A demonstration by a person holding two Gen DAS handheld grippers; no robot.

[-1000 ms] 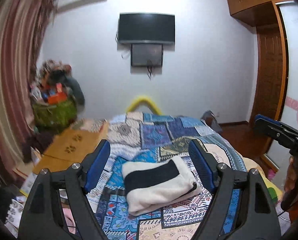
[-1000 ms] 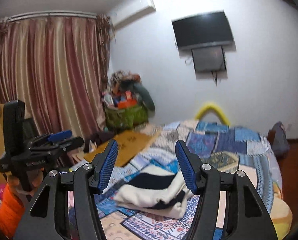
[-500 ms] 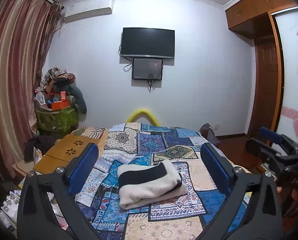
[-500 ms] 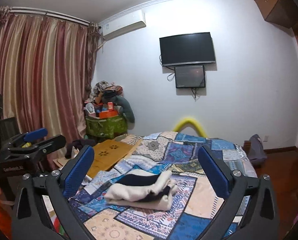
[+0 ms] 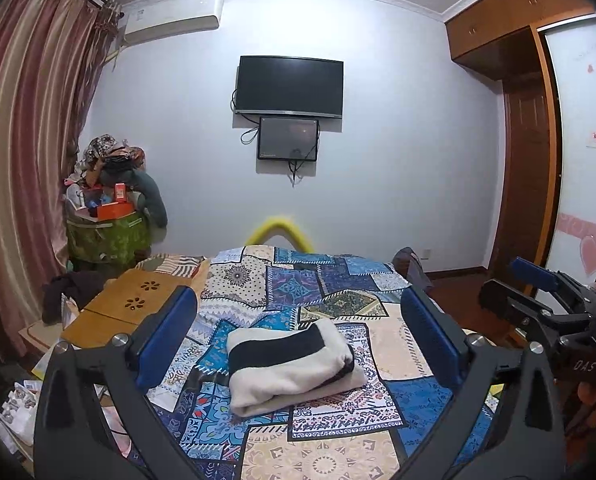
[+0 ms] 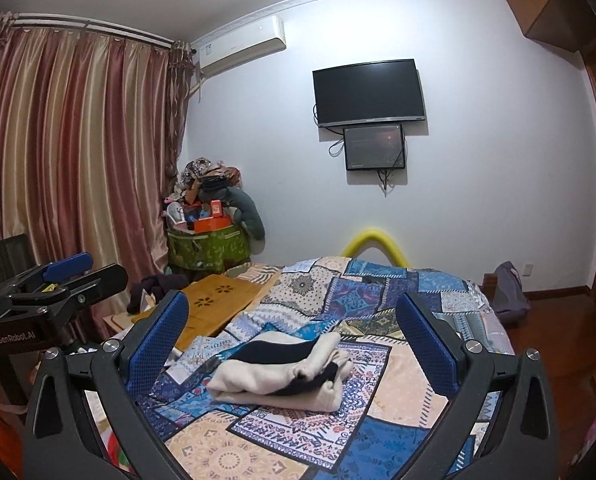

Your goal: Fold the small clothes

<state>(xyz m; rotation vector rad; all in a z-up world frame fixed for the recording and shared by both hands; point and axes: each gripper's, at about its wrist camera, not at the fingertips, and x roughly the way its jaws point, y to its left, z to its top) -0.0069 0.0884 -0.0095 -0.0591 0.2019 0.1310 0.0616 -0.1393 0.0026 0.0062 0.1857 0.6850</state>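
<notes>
A folded cream garment with a black stripe (image 5: 291, 364) lies on the patchwork bedspread (image 5: 338, 308); it also shows in the right wrist view (image 6: 285, 372). My left gripper (image 5: 298, 336) is open and empty, raised above and short of the garment. My right gripper (image 6: 293, 340) is open and empty, also held back above the garment. The right gripper shows at the right edge of the left wrist view (image 5: 538, 300), and the left gripper shows at the left of the right wrist view (image 6: 57, 284).
A low wooden table (image 5: 137, 304) stands left of the bed. A green basket piled with things (image 5: 105, 232) stands by the curtain (image 5: 25, 160). A yellow foam arch (image 5: 281, 232) is at the bed's far end. A dark bag (image 6: 506, 292) sits at the right.
Both grippers have opened wider and pulled back and up from the folded garment, which lies still on the bed. The views tilted to show more of the room.
</notes>
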